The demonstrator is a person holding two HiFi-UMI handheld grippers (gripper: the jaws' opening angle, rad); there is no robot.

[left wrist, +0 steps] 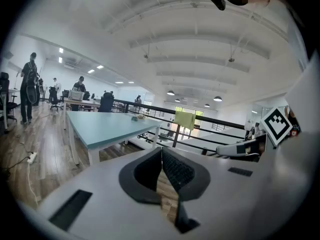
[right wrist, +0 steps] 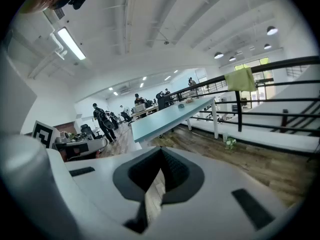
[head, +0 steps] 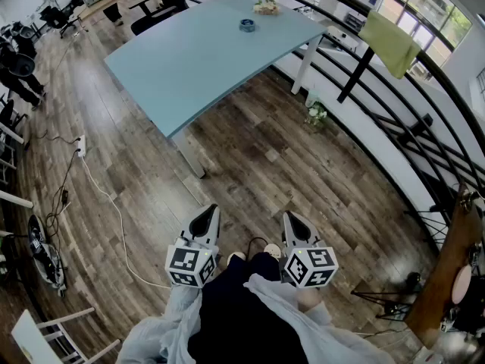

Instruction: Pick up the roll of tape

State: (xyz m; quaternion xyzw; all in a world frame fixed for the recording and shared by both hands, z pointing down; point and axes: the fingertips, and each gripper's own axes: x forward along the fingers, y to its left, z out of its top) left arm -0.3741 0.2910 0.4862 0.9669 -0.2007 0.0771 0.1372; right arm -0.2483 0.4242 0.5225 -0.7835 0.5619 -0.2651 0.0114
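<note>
Person standing on a wooden floor (head: 265, 158), some way back from a pale blue table (head: 189, 59). The roll of tape (head: 247, 25) lies on the far part of the tabletop, near a small pale object (head: 266, 7). The left gripper (head: 204, 222) and right gripper (head: 295, 226) are held side by side close to the body, well apart from the table. Each has its jaws closed together with nothing between them. A yellow-green cloth (head: 390, 42) hangs over the black railing (head: 356, 67).
</note>
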